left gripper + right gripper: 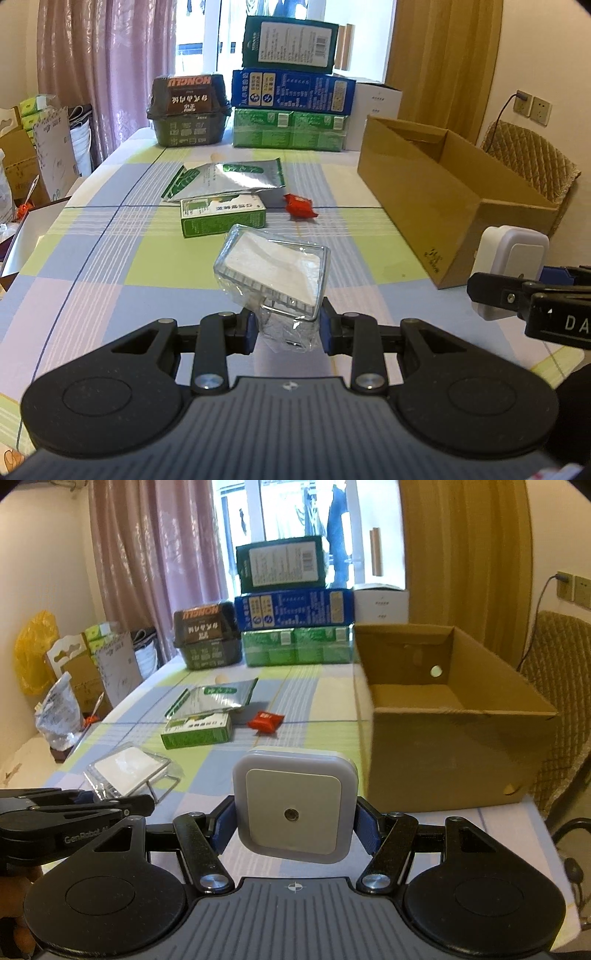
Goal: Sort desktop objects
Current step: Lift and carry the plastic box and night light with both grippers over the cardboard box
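The left gripper (287,332) clamps a clear plastic packet (273,271); the right gripper (295,821) clamps a white night light (295,805), a cardboard box (443,738) ahead to its right.

Tablecloth (110,258) — pastel green, lilac and blue checks; snack packet (299,206) — red; carton (443,746) brown.

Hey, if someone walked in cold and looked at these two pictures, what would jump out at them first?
Both hands are full: the left hand-held gripper pinches a clear plastic-wrapped packet, and the right hand-held gripper clamps a white square night light. On the right side of the checked tablecloth sits an open cardboard box, and a stack of green and blue cartons rises at the far end.
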`<state>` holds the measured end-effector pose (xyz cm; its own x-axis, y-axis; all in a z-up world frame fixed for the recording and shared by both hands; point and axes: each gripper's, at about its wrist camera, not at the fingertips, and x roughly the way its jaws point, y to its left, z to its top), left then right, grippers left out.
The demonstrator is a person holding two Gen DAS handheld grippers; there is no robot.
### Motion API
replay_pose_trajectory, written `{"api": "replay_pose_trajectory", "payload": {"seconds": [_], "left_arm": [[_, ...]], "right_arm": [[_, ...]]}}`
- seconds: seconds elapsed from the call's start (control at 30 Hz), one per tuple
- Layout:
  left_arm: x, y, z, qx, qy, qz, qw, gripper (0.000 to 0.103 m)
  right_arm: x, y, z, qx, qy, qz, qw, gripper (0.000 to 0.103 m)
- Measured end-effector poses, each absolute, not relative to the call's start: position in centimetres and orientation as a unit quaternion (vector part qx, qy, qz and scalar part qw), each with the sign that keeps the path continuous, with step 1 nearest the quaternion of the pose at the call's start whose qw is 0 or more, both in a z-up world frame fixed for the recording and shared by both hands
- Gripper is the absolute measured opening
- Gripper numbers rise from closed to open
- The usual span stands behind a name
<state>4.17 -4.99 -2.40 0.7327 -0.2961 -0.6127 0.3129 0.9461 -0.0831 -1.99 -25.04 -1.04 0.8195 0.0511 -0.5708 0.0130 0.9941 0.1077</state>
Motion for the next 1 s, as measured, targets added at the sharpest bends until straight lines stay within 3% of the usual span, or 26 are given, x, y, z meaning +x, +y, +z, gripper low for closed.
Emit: {"api": "replay_pose_trajectory", "payload": {"seconds": [0.47,1.0], "left_arm": [[3.3,-8.8,0.6,0.014,0.314,-0.208,0.926,0.027],[8.4,-21.7,4.6,0.041,0.276,-0.307,0.91,0.027]], "right_arm": [[-3.8,-30.0,1.7,0.059,0.279,-0.031,0.958,0.063],[1.0,-40.3,6.7,0.042,0.234,-0.074,0.968,0.063]]}}
